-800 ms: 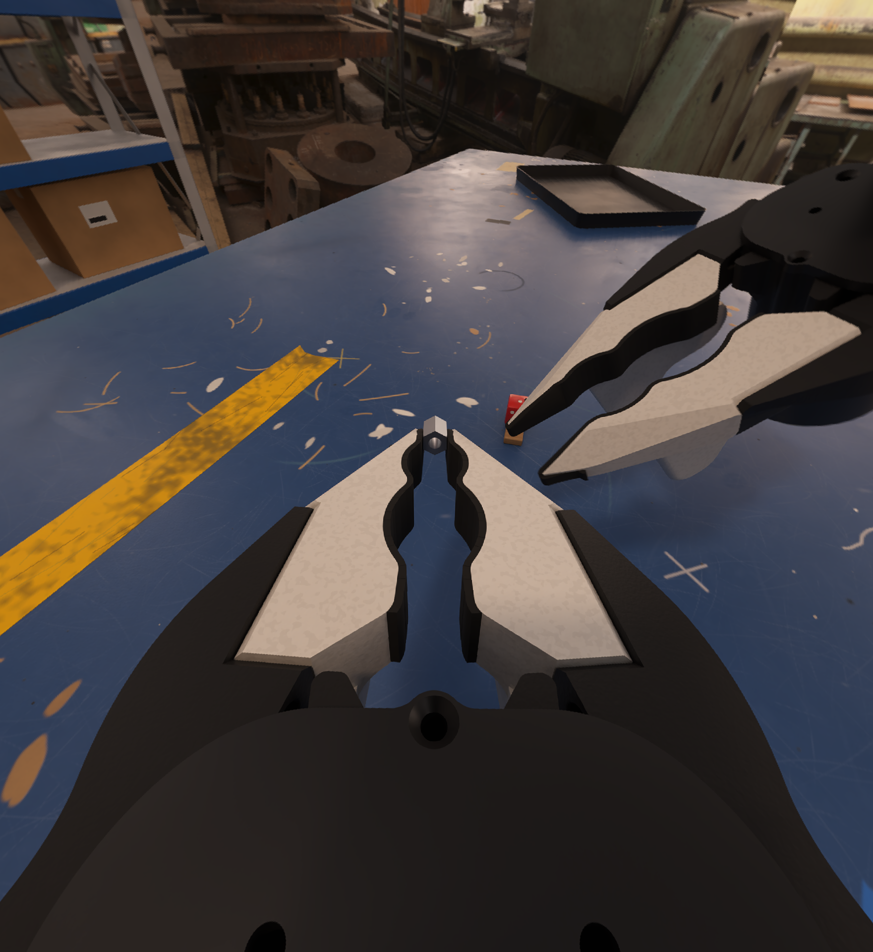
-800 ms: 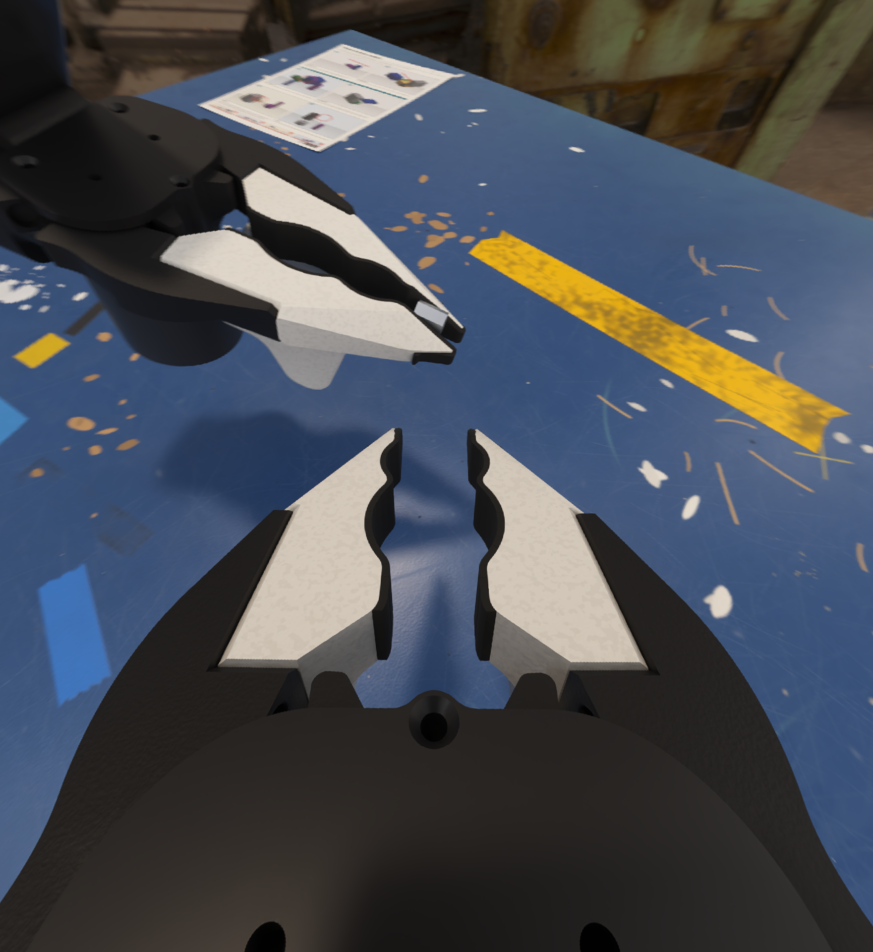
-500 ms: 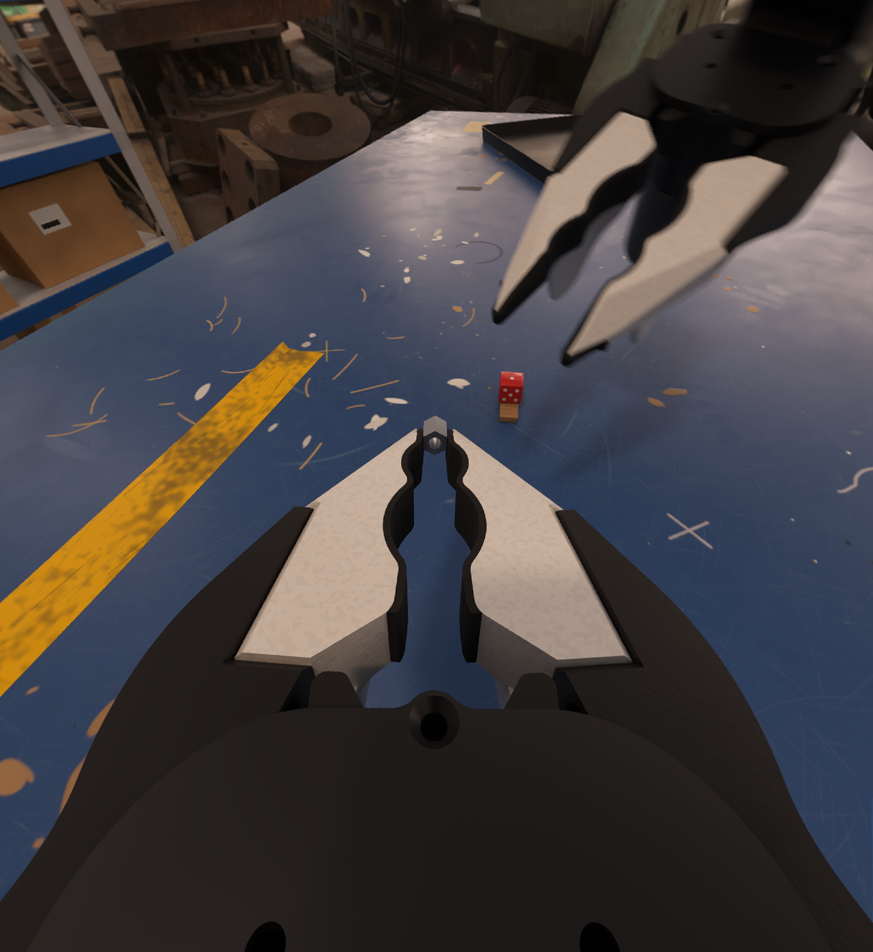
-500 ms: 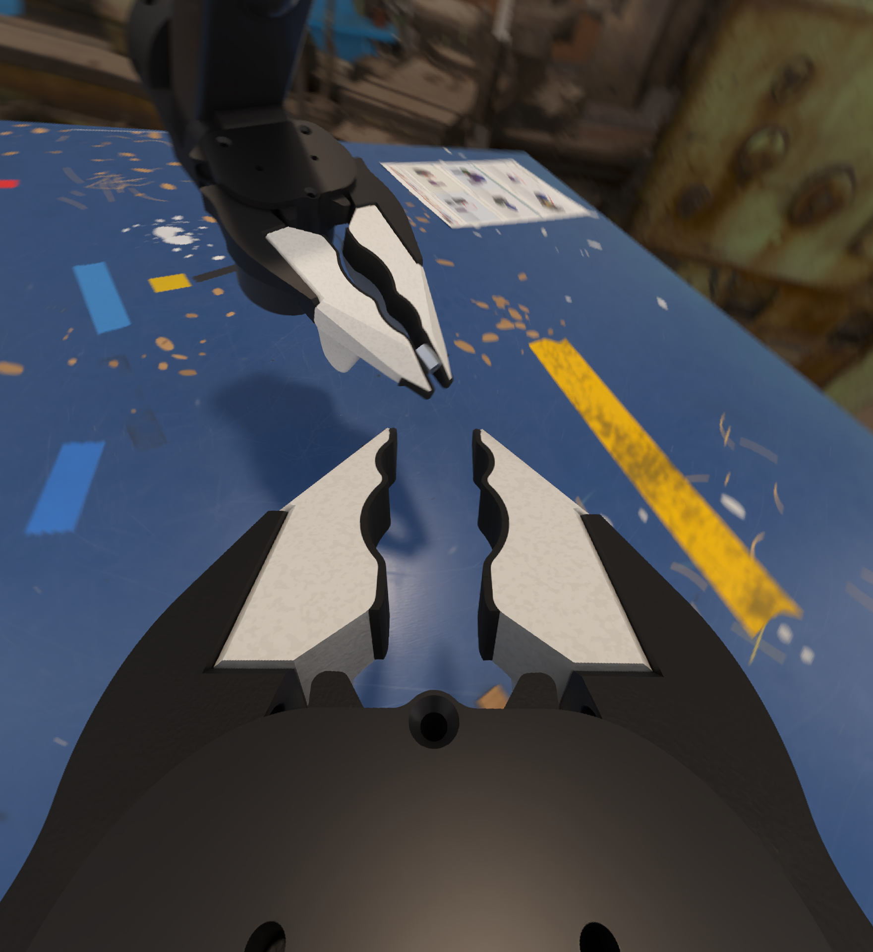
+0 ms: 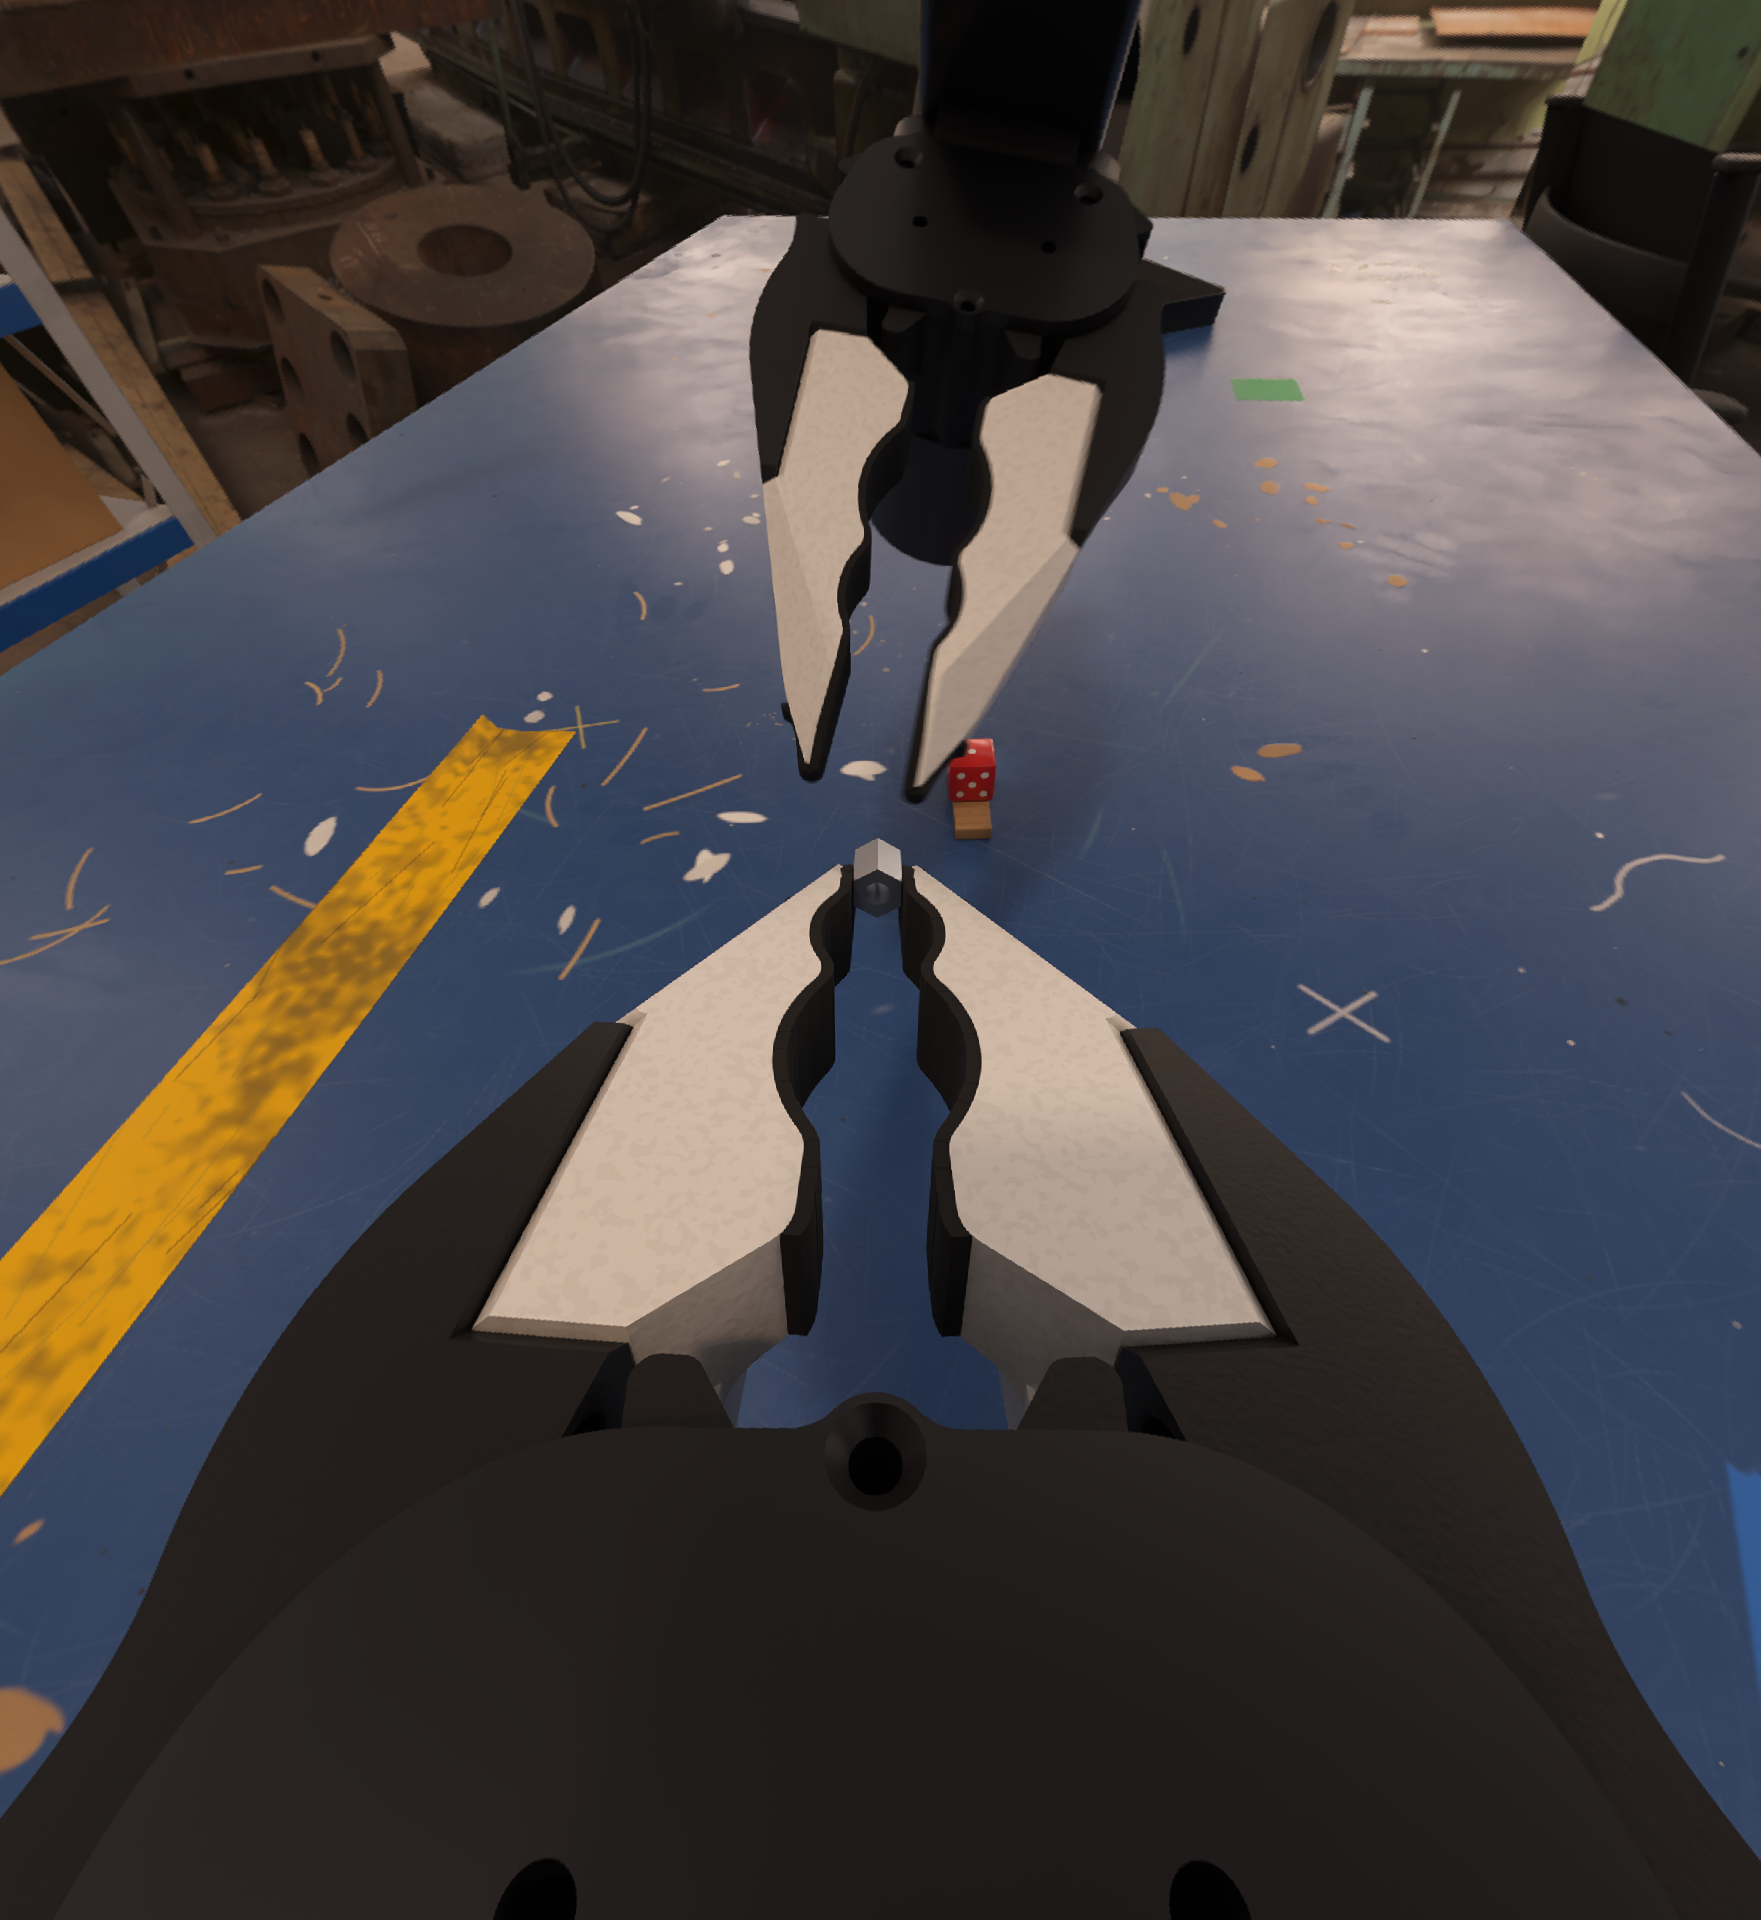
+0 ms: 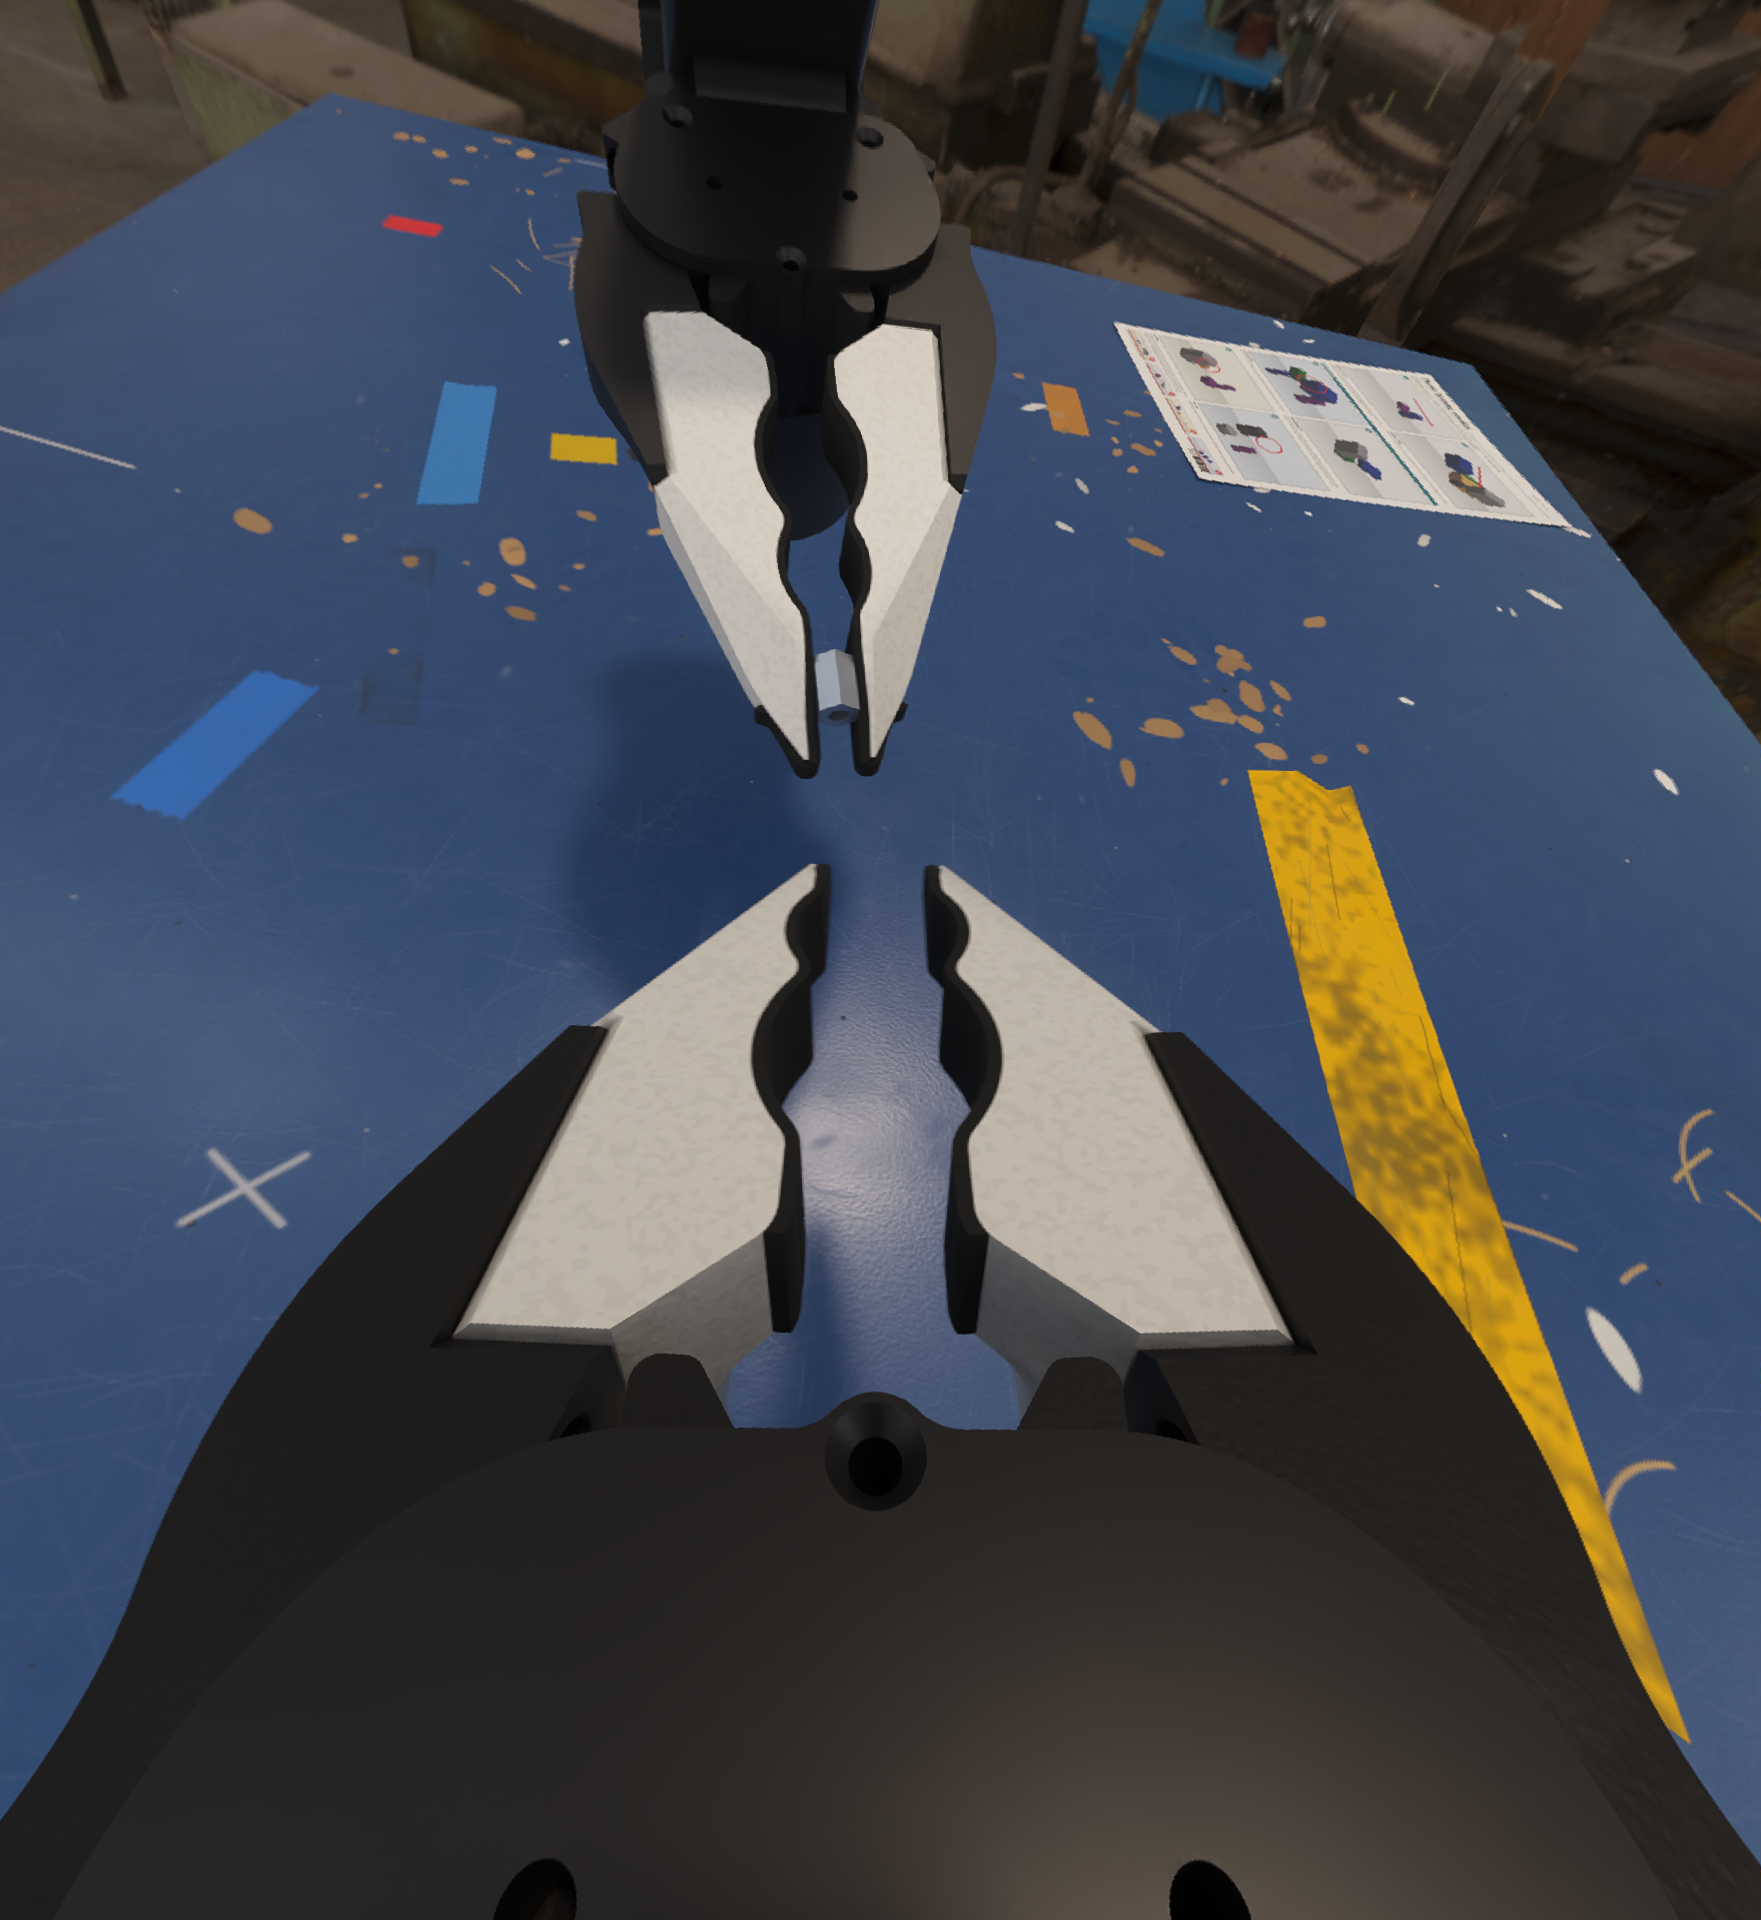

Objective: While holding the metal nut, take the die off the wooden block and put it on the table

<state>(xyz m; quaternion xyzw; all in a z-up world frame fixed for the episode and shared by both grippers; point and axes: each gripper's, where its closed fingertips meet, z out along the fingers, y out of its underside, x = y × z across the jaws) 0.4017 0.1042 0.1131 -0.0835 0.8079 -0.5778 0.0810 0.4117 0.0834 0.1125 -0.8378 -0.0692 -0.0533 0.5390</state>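
My left gripper is shut on a small grey metal nut, held above the blue table. The nut also shows in the right wrist view, between the left gripper's tips. A red die sits on a small wooden block just beyond the nut, slightly right. My right gripper hangs open opposite me, pointing down, with one fingertip just left of the die. In its own view the right gripper is open and empty; the die and block are not in that view.
A yellow tape stripe runs along the left of the table. A black tray corner lies at the far edge behind the right gripper, and a green patch beside it. A printed sheet lies at the table's other end. Shelving with boxes stands off-table left.
The right gripper has swung from the right side round to face my left gripper, now pointing steeply down beside the die. My left gripper still holds the nut. The die stays on the block.
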